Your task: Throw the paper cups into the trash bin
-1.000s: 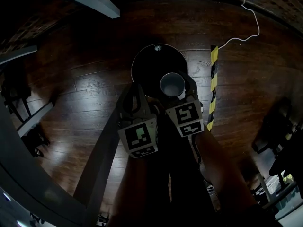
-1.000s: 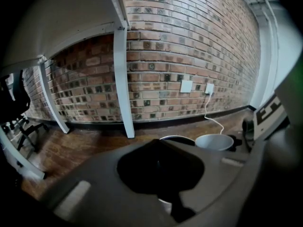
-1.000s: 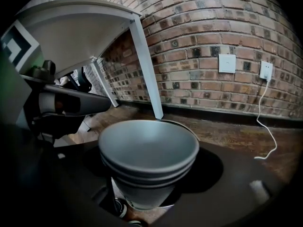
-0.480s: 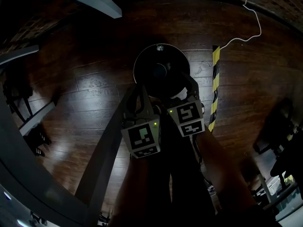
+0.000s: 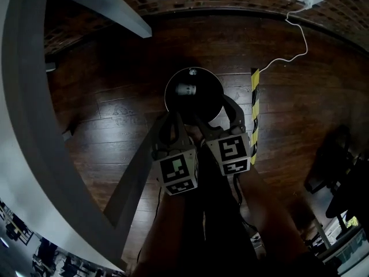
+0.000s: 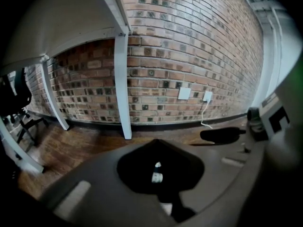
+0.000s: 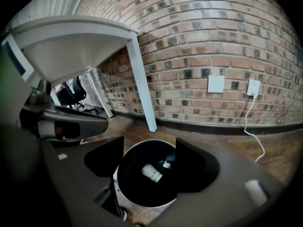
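Observation:
The round black trash bin [image 5: 169, 100] stands on the dark wood floor right under both grippers. A white paper cup [image 5: 185, 89] lies on its side at the bottom, and the right gripper view shows the cup [image 7: 152, 173] inside the bin's rim [image 7: 147, 205]. My right gripper [image 5: 215, 115] hangs over the bin's near edge. Its jaws [image 7: 149, 148] stand apart and are closing, with nothing between them. My left gripper [image 5: 173, 116] is beside it over the same edge, its fingers drawn together to a point and holding nothing. The cup [image 6: 157, 177] also shows just past its tips.
A yellow-and-black striped strip [image 5: 254, 114] lies on the floor right of the bin. A white cable [image 5: 297, 36] runs to a socket on the brick wall [image 7: 227, 46]. A white table leg [image 7: 142, 89] stands behind the bin, and a grey beam [image 5: 130, 180] runs at the near left.
A second ago the right gripper held the cup upright over the bin. The cup left the jaws, fell, and now lies on its side inside.

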`<move>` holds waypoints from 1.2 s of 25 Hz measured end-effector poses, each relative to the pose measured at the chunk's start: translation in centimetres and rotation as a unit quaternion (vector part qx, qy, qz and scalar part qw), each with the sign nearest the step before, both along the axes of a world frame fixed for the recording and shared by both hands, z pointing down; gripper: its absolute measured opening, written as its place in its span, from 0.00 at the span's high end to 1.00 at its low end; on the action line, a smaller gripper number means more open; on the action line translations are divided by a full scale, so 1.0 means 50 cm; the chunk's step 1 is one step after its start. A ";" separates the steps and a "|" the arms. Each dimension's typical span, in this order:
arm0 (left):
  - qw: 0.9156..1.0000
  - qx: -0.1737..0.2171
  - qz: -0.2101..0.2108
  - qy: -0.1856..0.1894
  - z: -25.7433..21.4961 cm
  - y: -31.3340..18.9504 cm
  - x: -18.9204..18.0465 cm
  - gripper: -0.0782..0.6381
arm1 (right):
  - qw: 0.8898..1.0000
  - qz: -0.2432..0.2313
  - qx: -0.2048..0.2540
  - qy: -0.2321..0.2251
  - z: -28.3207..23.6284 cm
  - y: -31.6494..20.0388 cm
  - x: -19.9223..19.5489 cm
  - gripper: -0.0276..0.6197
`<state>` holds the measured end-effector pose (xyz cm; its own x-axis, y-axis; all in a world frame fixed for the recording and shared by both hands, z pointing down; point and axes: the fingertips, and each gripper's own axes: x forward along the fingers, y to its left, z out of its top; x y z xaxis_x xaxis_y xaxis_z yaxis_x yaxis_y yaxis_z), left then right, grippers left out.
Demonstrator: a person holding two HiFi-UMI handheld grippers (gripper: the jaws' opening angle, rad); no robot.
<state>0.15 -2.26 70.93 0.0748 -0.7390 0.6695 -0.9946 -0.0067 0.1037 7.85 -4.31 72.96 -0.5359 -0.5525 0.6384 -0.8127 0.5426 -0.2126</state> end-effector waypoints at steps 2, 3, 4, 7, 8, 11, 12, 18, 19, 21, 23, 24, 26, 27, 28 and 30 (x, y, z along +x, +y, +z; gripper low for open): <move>1.000 0.004 -0.009 0.011 -0.038 -0.005 0.002 0.88 | 1.000 0.005 0.013 -0.005 -0.049 -0.010 0.009 0.44; 1.000 0.013 -0.010 0.012 -0.059 -0.015 0.002 0.88 | 1.000 0.006 0.024 -0.007 -0.075 -0.021 0.012 0.44; 1.000 0.025 -0.009 0.012 -0.082 -0.029 0.002 0.88 | 0.999 0.006 0.037 -0.010 -0.102 -0.036 0.014 0.45; 0.998 0.058 -0.004 0.011 -0.166 -0.062 0.008 0.88 | 0.998 0.005 0.068 -0.017 -0.191 -0.067 0.017 0.47; 0.998 0.066 -0.005 0.013 -0.195 -0.068 0.010 0.88 | 0.997 0.004 0.075 -0.019 -0.220 -0.071 0.017 0.47; 0.996 0.090 -0.003 0.015 -0.277 -0.085 0.015 0.88 | 0.995 -0.001 0.098 -0.025 -0.305 -0.078 0.011 0.48; 0.995 0.101 0.002 0.013 -0.303 -0.090 0.017 0.88 | 0.994 -0.002 0.105 -0.027 -0.331 -0.080 0.008 0.49; 0.989 0.148 0.014 0.021 -0.449 -0.115 0.032 0.88 | 0.986 -0.005 0.161 -0.038 -0.478 -0.100 0.005 0.58; 0.987 0.156 0.014 0.029 -0.479 -0.117 0.034 0.88 | 0.985 -0.005 0.170 -0.041 -0.504 -0.101 0.006 0.58; 0.984 0.176 0.018 0.037 -0.538 -0.118 0.038 0.88 | 0.981 -0.004 0.187 -0.046 -0.554 -0.101 0.008 0.59; 0.980 0.195 0.023 0.038 -0.589 -0.122 0.037 0.88 | 0.978 -0.002 0.202 -0.049 -0.603 -0.103 0.008 0.61; 0.978 0.203 0.023 0.039 -0.612 -0.125 0.035 0.88 | 0.976 0.001 0.210 -0.050 -0.629 -0.105 0.007 0.62; 0.976 0.214 0.024 0.041 -0.654 -0.127 0.030 0.88 | 0.972 0.005 0.228 -0.052 -0.680 -0.105 0.005 0.63; 0.974 0.220 0.027 0.042 -0.675 -0.128 0.030 0.88 | 0.970 0.007 0.237 -0.054 -0.705 -0.104 0.003 0.64; 0.973 0.226 0.033 0.042 -0.697 -0.128 0.032 0.88 | 0.968 0.009 0.246 -0.055 -0.730 -0.103 0.001 0.66; 0.969 0.240 0.048 0.040 -0.741 -0.124 0.038 0.88 | 0.964 0.011 0.260 -0.057 -0.775 -0.099 -0.003 0.68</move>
